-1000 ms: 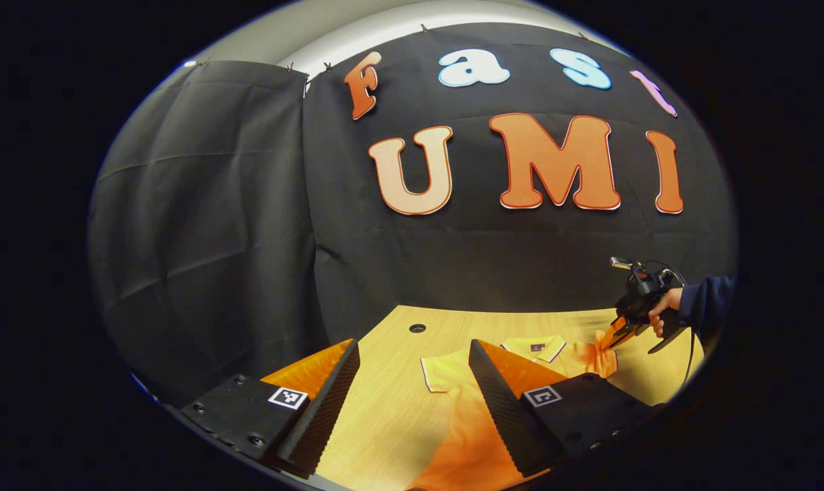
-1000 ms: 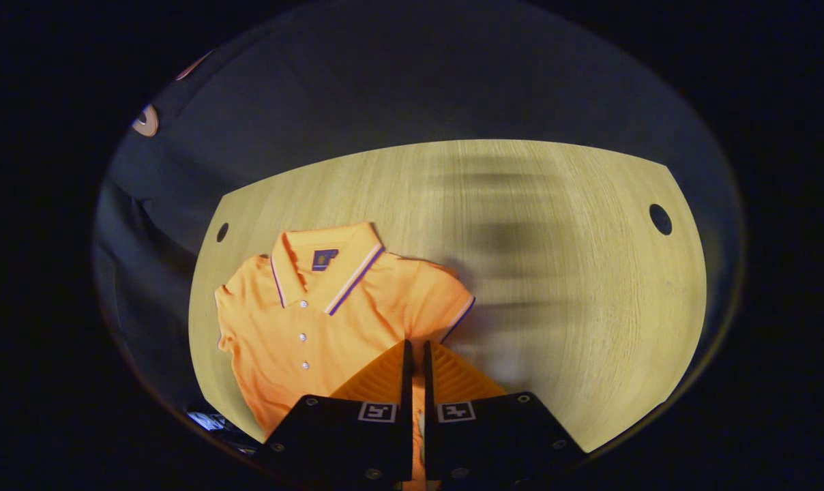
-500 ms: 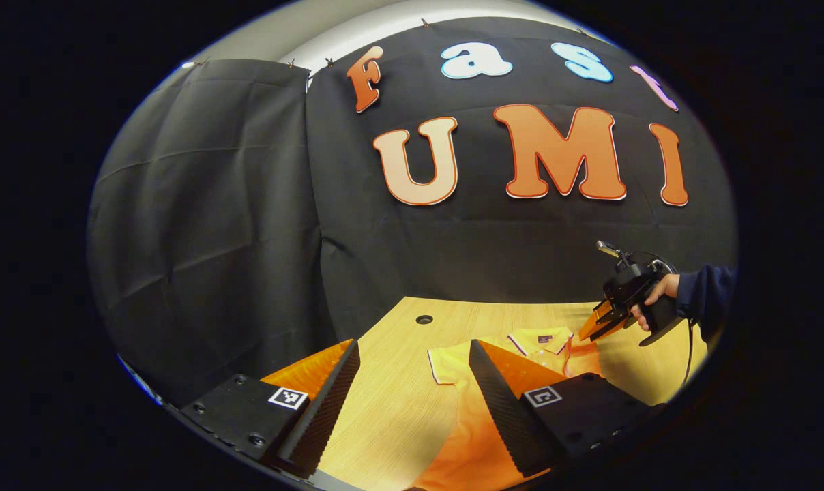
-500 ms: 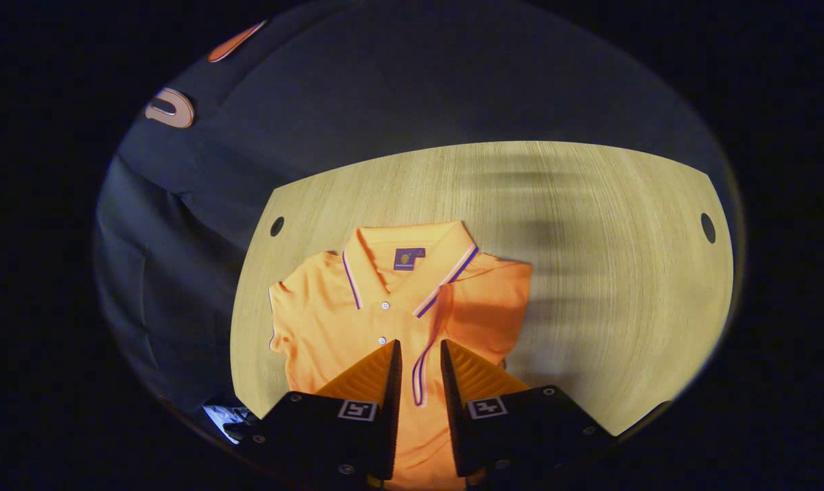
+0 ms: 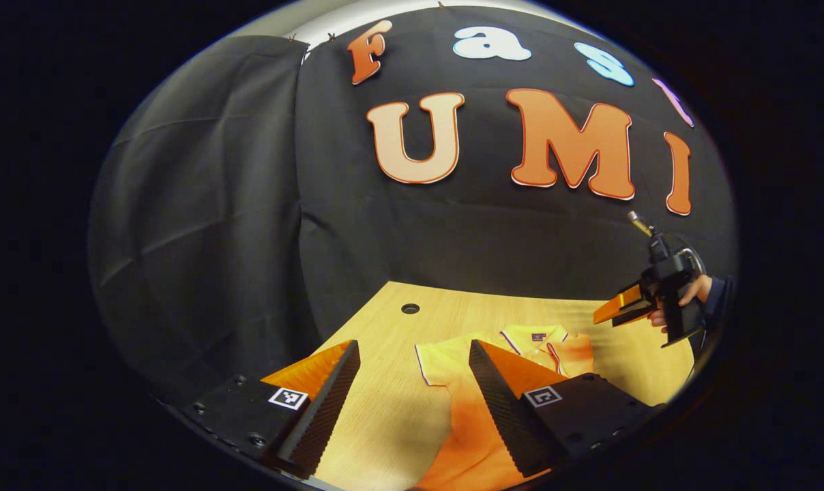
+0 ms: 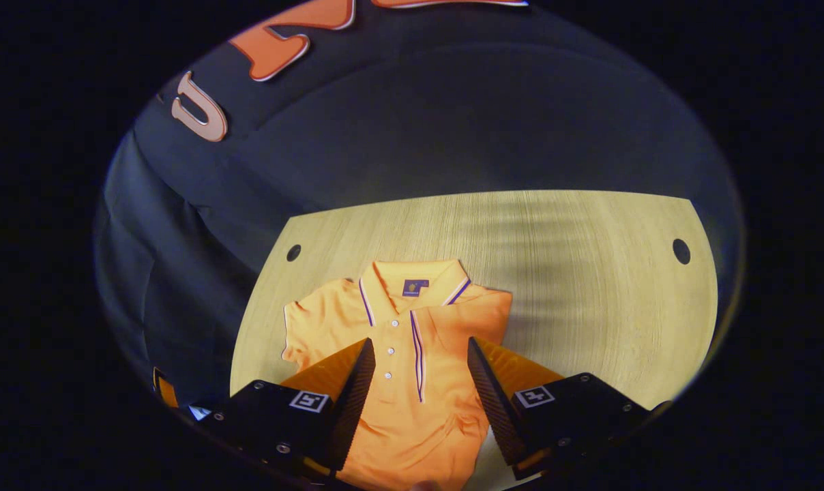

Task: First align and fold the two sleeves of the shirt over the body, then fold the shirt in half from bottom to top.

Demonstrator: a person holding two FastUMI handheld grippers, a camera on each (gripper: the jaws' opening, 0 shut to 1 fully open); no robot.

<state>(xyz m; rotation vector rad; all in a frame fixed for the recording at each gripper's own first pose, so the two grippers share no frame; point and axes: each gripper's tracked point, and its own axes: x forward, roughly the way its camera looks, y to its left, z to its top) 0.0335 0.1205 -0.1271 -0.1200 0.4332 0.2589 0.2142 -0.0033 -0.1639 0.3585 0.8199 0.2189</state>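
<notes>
Shirt (image 6: 398, 354) laid flat on the worktop (image 6: 589, 286), one sleeve folded in.
Both hand-held grippers are held released above it: right (image 6: 415, 389) over the placket, left (image 5: 412, 402) over the near sleeve.

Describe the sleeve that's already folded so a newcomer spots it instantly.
Start at the wooden table, then the orange polo shirt lying on it. The folded sleeve lies flat over the chest just beside the button placket, its striped cuff edge running down the middle, while the other sleeve is spread out sideways.
</notes>
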